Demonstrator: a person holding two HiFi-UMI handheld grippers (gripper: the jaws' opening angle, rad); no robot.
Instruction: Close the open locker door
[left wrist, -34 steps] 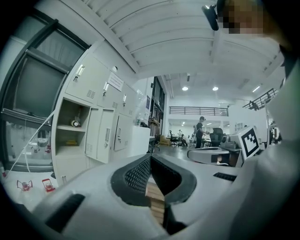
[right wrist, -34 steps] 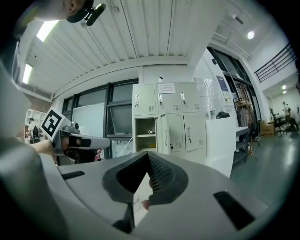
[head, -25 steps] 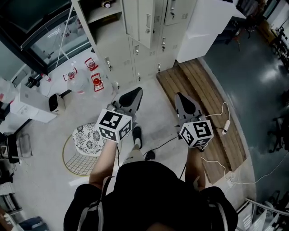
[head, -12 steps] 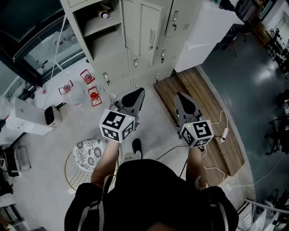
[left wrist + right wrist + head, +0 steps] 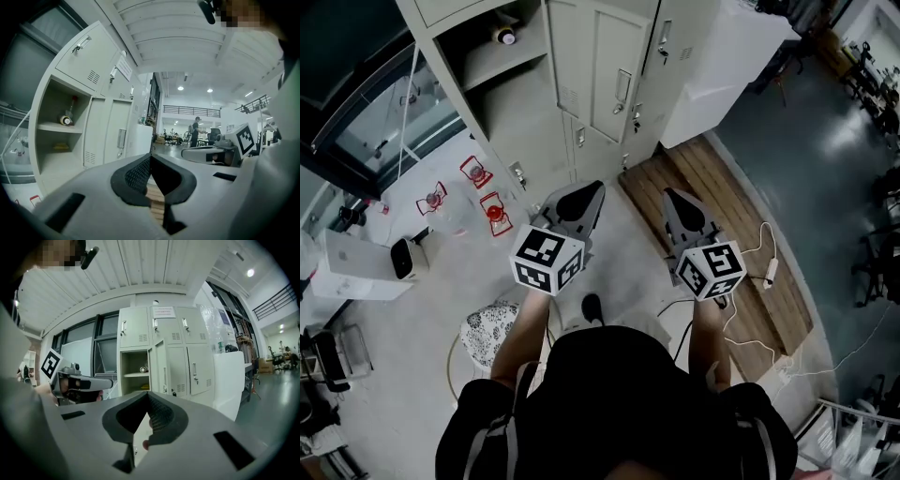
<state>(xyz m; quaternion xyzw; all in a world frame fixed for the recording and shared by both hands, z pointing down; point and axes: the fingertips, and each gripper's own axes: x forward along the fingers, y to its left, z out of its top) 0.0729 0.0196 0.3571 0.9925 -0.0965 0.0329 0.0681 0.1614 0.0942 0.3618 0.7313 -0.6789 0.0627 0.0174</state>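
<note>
1. The lockers [image 5: 581,122] are sitting nearer and lower in the head view than a second ago. The patterned stool [image 5: 487,330] is sliding back toward the person.
2. The left gripper [image 5: 592,190] and right gripper [image 5: 673,199] are pointing side by side at the lockers, each with jaws pressed together on nothing.
3. The open locker door [image 5: 609,56] is standing ajar ahead of both grippers, well apart from them. It is hanging just right of its bared compartment, where a small bottle [image 5: 504,36] is lying on the shelf.
</note>
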